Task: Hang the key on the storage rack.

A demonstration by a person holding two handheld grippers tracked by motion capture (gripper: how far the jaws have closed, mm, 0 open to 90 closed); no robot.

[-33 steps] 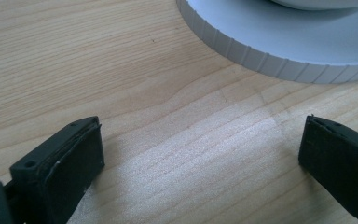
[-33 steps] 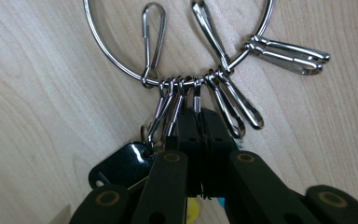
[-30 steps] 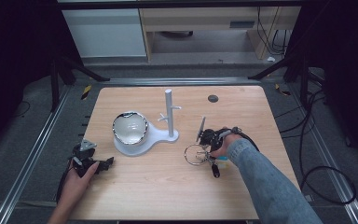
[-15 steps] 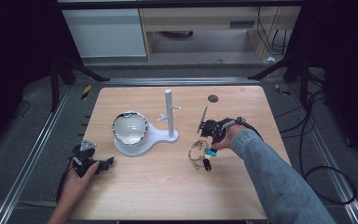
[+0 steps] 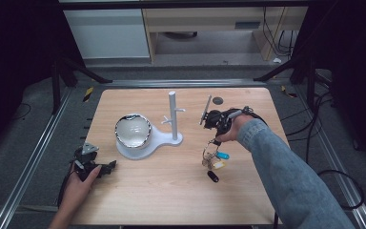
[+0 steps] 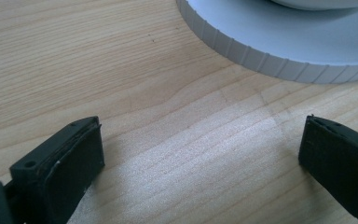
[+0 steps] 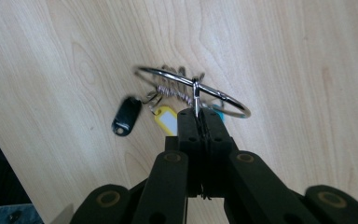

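My right gripper point(image 5: 214, 141) clenched on key ring point(image 7: 193, 91), now lifted off tabletop point(image 5: 171, 191), keys dangling; hanging on stand point(image 5: 173, 117) likely next. Left gripper point(image 5: 106, 167) released, idle.

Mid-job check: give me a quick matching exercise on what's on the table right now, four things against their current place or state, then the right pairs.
Things:
1. key ring
2. bowl
3. left gripper
4. black tag

States:
A. sits on the white stand's round base
B. jaws open over bare wood
C. pinched in the right gripper
D. hangs from the ring beside the yellow tag

Pairs: 1-C, 2-A, 3-B, 4-D
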